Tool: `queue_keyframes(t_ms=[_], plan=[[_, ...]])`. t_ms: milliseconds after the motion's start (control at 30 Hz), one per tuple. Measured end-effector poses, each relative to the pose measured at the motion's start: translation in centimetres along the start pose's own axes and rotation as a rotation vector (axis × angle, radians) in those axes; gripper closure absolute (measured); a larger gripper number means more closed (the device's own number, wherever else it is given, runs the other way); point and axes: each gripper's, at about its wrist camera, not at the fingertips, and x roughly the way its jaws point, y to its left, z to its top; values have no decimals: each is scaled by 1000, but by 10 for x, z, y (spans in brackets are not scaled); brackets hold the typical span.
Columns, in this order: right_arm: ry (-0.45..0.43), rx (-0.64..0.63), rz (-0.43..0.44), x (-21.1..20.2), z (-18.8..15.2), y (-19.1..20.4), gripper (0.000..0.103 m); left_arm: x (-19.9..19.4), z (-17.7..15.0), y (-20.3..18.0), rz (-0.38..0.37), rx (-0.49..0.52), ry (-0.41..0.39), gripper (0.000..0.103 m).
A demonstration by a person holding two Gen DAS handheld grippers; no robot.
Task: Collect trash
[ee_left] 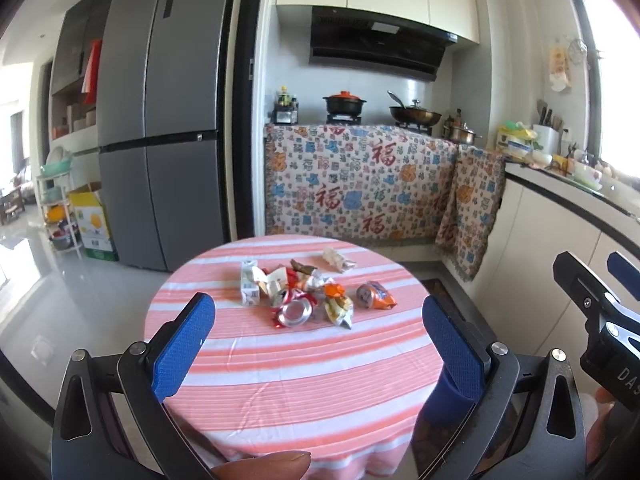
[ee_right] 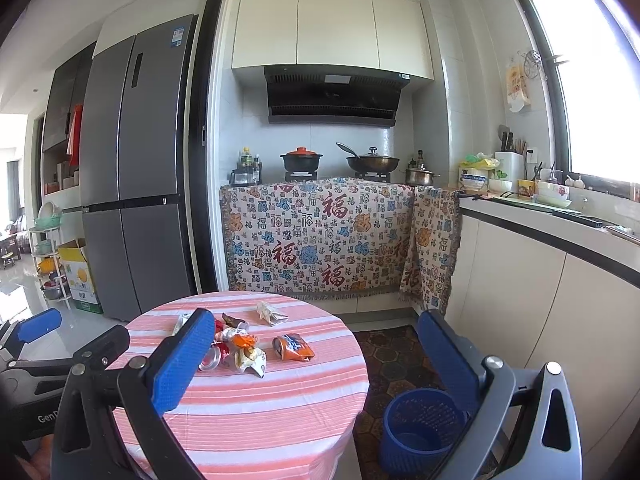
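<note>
While both claws hang short of the trash, a round surface draped in a pink-and-white striped cloth (ee_left: 288, 364) carries the whole pile. Going from the left, the left claw (ee_left: 316, 340) stands with its blue-padded fingers wide apart and empty, framing the heap from the near side. At the heap's left edge lies a crushed white carton with printed labels (ee_left: 250, 286). Beside it sit crumpled foil and paper wrappers (ee_left: 296, 276), and just in front of them a flattened red can with a silver end (ee_left: 295, 312). A yellow-and-orange snack wrapper (ee_left: 338, 306) touches that can; what it once held is hard to tell at this size. Further right, slightly apart, rests a dented orange-and-blue can (ee_left: 376, 295), and behind it a wad of white paper (ee_left: 336, 259). The right claw (ee_right: 316, 356) is likewise spread open, gripping nothing. On the floor at the far right, next to the cloth's edge, stands a blue perforated plastic bin (ee_right: 420, 428).
</note>
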Motion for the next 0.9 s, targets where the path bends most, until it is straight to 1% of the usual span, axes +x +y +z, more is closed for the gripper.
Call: queue_keyframes(t_ms=[900], plan=[[23, 5, 8, 8, -4, -2, 0, 2, 5, 6, 11, -15, -11, 0]])
